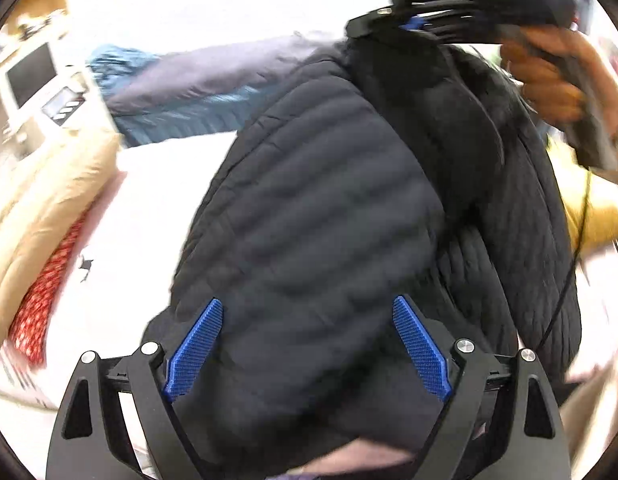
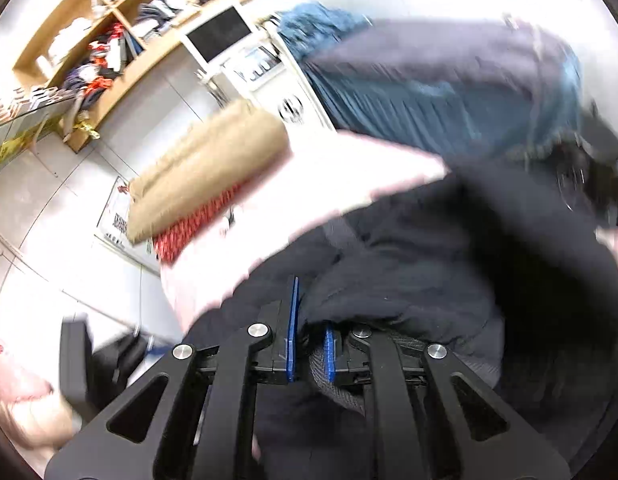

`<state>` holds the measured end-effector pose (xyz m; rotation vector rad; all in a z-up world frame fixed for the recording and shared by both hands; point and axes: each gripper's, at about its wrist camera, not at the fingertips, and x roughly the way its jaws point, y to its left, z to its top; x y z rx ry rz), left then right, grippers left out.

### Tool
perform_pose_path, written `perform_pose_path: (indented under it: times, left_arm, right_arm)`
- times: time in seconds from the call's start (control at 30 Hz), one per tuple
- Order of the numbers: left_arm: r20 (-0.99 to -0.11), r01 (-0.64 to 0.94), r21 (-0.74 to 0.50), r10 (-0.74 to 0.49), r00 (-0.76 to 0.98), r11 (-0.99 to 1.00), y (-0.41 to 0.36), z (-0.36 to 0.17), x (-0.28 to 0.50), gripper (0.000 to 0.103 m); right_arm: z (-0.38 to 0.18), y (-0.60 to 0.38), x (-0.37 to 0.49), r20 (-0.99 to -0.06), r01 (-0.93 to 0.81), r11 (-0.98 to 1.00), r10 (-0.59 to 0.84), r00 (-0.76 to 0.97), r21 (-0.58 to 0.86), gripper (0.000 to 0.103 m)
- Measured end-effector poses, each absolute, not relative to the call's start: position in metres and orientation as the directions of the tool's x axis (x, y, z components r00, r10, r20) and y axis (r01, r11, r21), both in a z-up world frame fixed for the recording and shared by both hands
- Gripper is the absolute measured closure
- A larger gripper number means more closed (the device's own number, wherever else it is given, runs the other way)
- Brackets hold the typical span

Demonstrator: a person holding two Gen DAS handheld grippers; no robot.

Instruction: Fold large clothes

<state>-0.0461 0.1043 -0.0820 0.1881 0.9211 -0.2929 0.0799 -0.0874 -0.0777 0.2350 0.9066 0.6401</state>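
Note:
A black quilted puffer jacket (image 1: 309,208) lies bunched on the white bed (image 1: 149,200). My left gripper (image 1: 307,344) stands open, its blue pads (image 1: 197,352) spread wide above the jacket's lower part without pinching it. At the upper right a hand (image 1: 549,84) holds my right gripper (image 1: 389,20), which lifts one end of the jacket. In the right wrist view the right gripper (image 2: 311,320) is shut on a ribbed edge of the jacket (image 2: 429,260), the fabric squeezed between its narrow pads. Both views are blurred.
A blue and purple garment (image 1: 197,88) lies across the far side of the bed. A tan folded blanket (image 2: 205,160) over red patterned cloth (image 1: 41,300) sits at the bed's left edge. Beyond stand a white screen unit (image 2: 221,36) and a cluttered wooden shelf (image 2: 109,40).

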Motion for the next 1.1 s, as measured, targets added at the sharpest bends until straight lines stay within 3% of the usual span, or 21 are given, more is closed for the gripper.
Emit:
perform_pose_path:
  times: [0.1, 0.17, 0.23, 0.3, 0.37, 0.43, 0.53, 0.6, 0.67, 0.73, 0.87, 1.03, 1.1]
  left_arm:
    - [-0.775, 0.226, 0.111, -0.058, 0.629, 0.968, 0.109, -0.083, -0.043, 0.013]
    - [-0.777, 0.181, 0.17, 0.019, 0.629, 0.969, 0.113, -0.089, -0.039, 0.013]
    - [-0.776, 0.131, 0.199, 0.074, 0.626, 0.971, 0.121, -0.092, -0.037, 0.013]
    - [-0.773, 0.044, 0.221, 0.147, 0.617, 0.974, 0.136, -0.097, -0.032, 0.013]
    - [-0.764, -0.039, 0.274, 0.242, 0.598, 0.961, 0.151, -0.107, -0.033, 0.013]
    - [-0.779, -0.09, 0.298, 0.296, 0.552, 0.95, 0.168, -0.12, -0.032, 0.013]
    - [-0.813, -0.101, 0.267, 0.281, 0.509, 0.958, 0.185, -0.141, -0.03, 0.012]
    - [-0.839, -0.076, 0.286, 0.289, 0.461, 0.955, 0.188, -0.158, -0.02, 0.024]
    - [-0.864, -0.064, 0.248, 0.25, 0.437, 0.967, 0.191, -0.164, -0.007, 0.069]
    - [-0.88, -0.064, 0.184, 0.193, 0.433, 0.981, 0.199, -0.161, 0.02, 0.091]
    - [-0.854, -0.061, 0.173, 0.181, 0.488, 0.983, 0.205, -0.139, 0.082, 0.095]
    - [-0.855, -0.248, -0.022, 0.111, 0.507, 0.968, 0.229, -0.116, 0.182, 0.095]
    - [-0.872, -0.324, -0.118, 0.059, 0.486, 0.939, 0.234, -0.121, 0.21, 0.089]
  right_arm:
    - [-0.063, -0.075, 0.138, -0.639, -0.385, 0.79, 0.613, 0.465, 0.478, 0.092]
    - [-0.072, -0.078, 0.183, -0.643, -0.262, 0.781, 0.618, 0.452, 0.566, 0.088]
    - [-0.092, -0.079, 0.221, -0.66, -0.132, 0.764, 0.619, 0.425, 0.632, 0.073]
    - [-0.11, -0.091, 0.242, -0.644, 0.009, 0.706, 0.64, 0.419, 0.708, 0.035]
    - [-0.116, -0.1, 0.241, -0.601, 0.072, 0.65, 0.648, 0.468, 0.757, 0.021]
    - [-0.115, -0.104, 0.237, -0.588, 0.077, 0.635, 0.654, 0.476, 0.768, 0.02]
    - [-0.113, -0.113, 0.205, -0.546, 0.021, 0.605, 0.703, 0.456, 0.796, 0.02]
    - [-0.116, -0.119, 0.181, -0.569, -0.014, 0.637, 0.697, 0.437, 0.77, 0.02]
    - [-0.115, -0.13, 0.144, -0.603, -0.058, 0.692, 0.664, 0.441, 0.719, 0.02]
    - [-0.12, -0.145, 0.104, -0.663, -0.077, 0.775, 0.583, 0.469, 0.627, 0.02]
    - [-0.129, -0.181, 0.038, -0.752, -0.01, 0.885, 0.402, 0.522, 0.466, 0.02]
    - [-0.143, -0.226, -0.021, -0.84, 0.147, 0.957, 0.137, 0.525, 0.248, 0.02]
    - [-0.151, -0.243, -0.04, -0.868, 0.232, 0.961, 0.019, 0.496, 0.153, 0.02]
